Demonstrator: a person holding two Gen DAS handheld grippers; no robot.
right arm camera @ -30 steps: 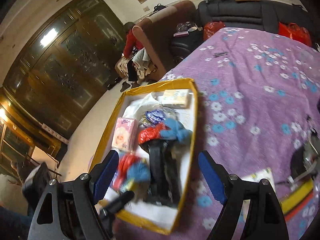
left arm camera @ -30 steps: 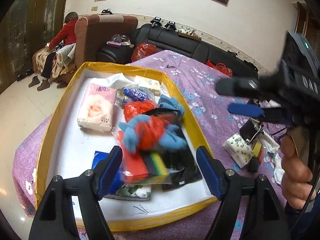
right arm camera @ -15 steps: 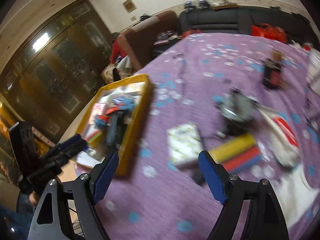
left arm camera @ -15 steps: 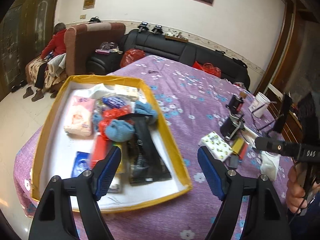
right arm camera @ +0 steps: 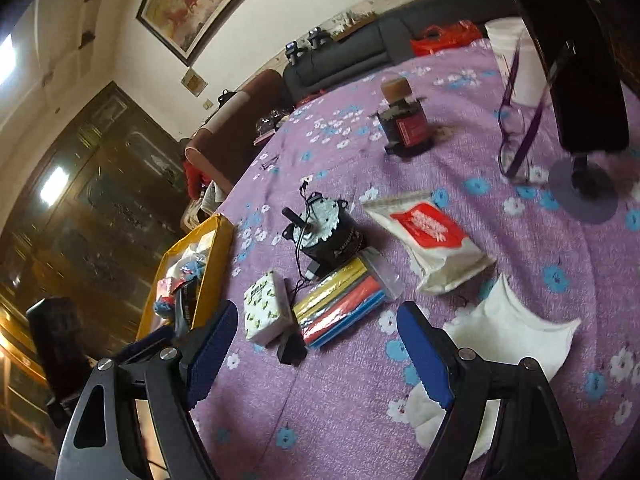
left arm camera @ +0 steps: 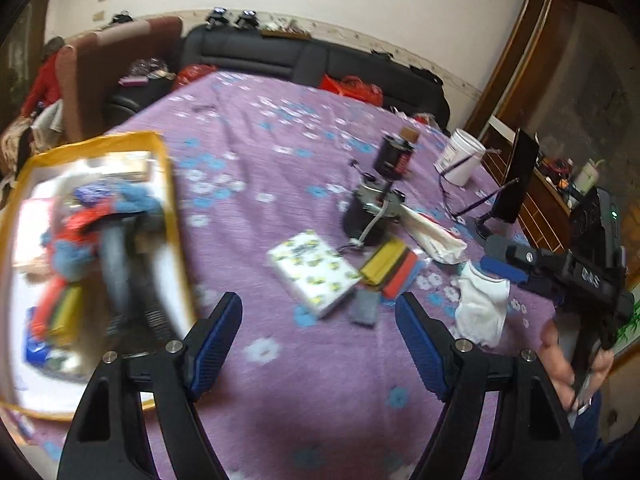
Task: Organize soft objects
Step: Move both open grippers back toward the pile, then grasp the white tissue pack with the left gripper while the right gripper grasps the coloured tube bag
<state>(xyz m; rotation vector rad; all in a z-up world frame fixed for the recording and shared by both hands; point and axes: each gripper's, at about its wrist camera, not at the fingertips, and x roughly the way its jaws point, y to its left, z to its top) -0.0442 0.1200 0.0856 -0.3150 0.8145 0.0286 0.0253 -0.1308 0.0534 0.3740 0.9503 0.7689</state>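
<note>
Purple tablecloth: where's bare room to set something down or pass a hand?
Bare tablecloth lies near both cameras, and between the yellow tray and the tissue pack. Crowded: the tray's inside, and the cluster of tissue pack, sponge strips, black can and white pouch.

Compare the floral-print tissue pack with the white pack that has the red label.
The floral tissue pack is a compact block printed with small yellow-green flowers; the red-label pack is a longer, flatter white pouch with one red panel. The floral one lies nearer the yellow-rimmed box. Both lie outside it on the purple cloth.
</note>
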